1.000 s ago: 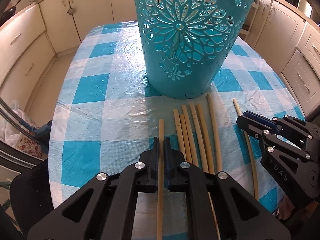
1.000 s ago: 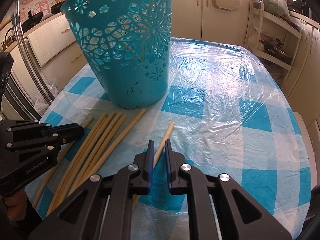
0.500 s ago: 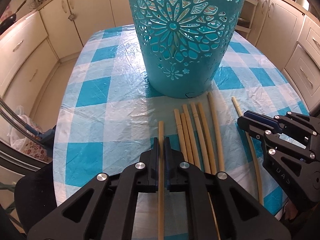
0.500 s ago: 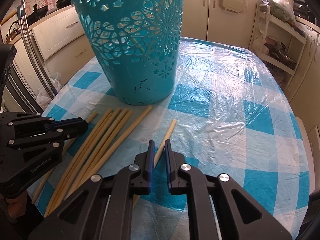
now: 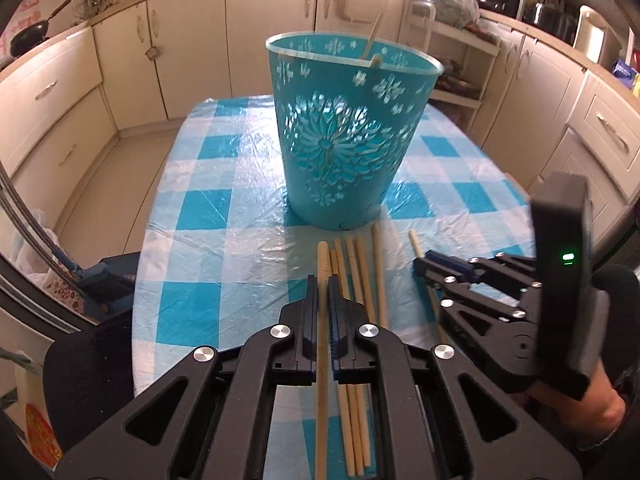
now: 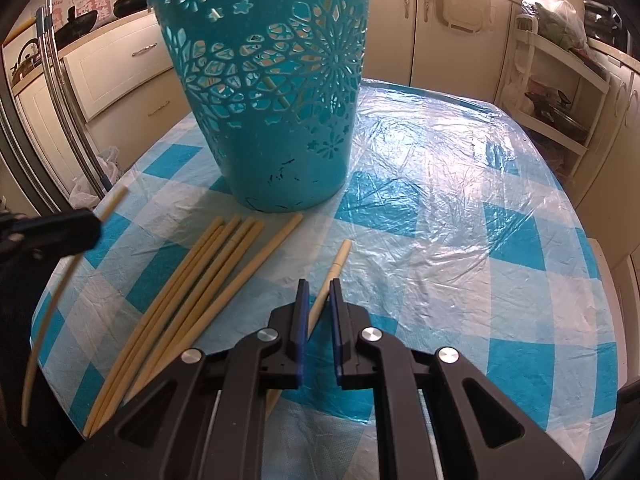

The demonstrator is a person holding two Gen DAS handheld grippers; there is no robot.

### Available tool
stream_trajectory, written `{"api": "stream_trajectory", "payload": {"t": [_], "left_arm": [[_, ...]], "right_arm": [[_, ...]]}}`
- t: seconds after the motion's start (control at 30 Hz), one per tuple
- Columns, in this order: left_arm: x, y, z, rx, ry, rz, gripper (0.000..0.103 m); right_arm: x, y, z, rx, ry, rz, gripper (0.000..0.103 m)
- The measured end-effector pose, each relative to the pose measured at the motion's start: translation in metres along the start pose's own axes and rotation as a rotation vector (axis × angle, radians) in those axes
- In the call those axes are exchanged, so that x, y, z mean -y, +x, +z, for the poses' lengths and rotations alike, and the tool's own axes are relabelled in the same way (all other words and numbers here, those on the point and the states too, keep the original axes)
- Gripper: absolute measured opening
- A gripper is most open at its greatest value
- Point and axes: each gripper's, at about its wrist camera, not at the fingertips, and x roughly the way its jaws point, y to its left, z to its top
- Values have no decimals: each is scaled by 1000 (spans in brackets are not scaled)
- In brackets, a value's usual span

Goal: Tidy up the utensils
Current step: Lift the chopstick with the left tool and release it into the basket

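Left wrist view: the left gripper (image 5: 322,300) had its jaws clamped on one stick (image 5: 321,344), clear of the worktop (image 5: 208,184). The bin (image 5: 344,136) stood mid-worktop, sticks inside.

Right wrist view: the right gripper (image 6: 318,312) pinched another stick (image 6: 332,276) near the bundle (image 6: 192,292) at the near edge.

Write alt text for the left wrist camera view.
The left gripper is shut on one chopstick, facing a teal cutout basket on a blue checked tablecloth. More chopsticks lie ahead; the right gripper is alongside.
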Motion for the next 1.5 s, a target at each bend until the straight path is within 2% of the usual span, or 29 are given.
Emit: {"api": "stream_trajectory", "payload": {"t": [0.4, 0.87, 1.03, 1.2, 1.5], "left_arm": [[1, -62, 4, 116, -24, -40, 5], [-21, -127, 24, 307, -125, -146, 5], [-19, -133, 49, 363, -134, -164, 5], [-16, -137, 87, 451, -148, -172, 5], [-19, -114, 164, 554, -197, -180, 5]], "right_arm": [[-3, -1, -1, 2, -4, -10, 11], [-4, -1, -1, 3, -6, -14, 11], [-4, -2, -1, 3, -6, -14, 11], [-4, -2, -1, 3, -2, -12, 11], [-2, -2, 0, 3, 15, -1, 11]]}}
